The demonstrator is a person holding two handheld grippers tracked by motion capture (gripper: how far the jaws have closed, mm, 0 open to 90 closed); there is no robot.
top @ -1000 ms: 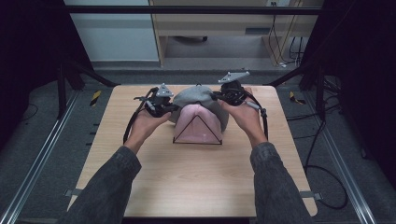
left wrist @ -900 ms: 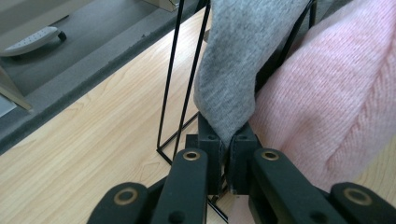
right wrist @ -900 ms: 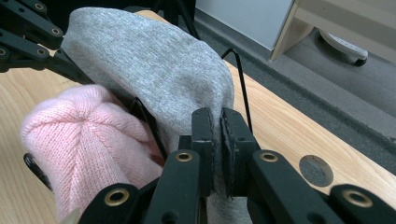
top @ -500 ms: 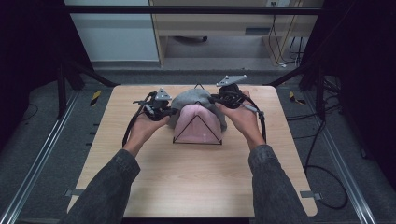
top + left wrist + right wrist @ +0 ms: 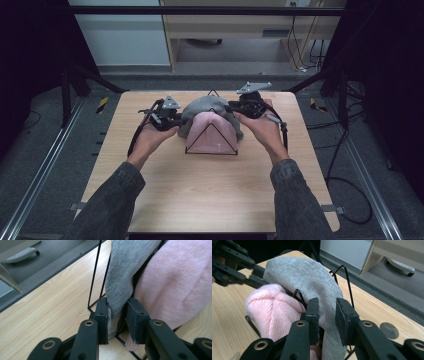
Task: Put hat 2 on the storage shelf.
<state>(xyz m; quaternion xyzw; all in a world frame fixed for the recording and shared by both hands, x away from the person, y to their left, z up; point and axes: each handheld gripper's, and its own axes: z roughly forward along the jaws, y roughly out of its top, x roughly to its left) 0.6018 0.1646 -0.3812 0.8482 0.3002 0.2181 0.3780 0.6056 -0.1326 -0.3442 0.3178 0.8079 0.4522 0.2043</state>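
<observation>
While both sets of jaws have just been opening, I see grey hat (image 5: 127, 272) fabric between them: left gripper (image 5: 117, 315) pads a bit apart, fabric brushing one pad; right gripper (image 5: 327, 315) pads apart, loose around it. The grey hat drapes over a wire rack (image 5: 199, 136) at table (image 5: 200, 195) 12 o'clock, behind a pink hat (image 5: 212, 132).

Plain grey beanie (image 5: 207, 106) beside ribbed pale-pink beanie (image 5: 211, 133) on thin black wire rack (image 5: 199, 141), light woodgrain table (image 5: 200, 185).
</observation>
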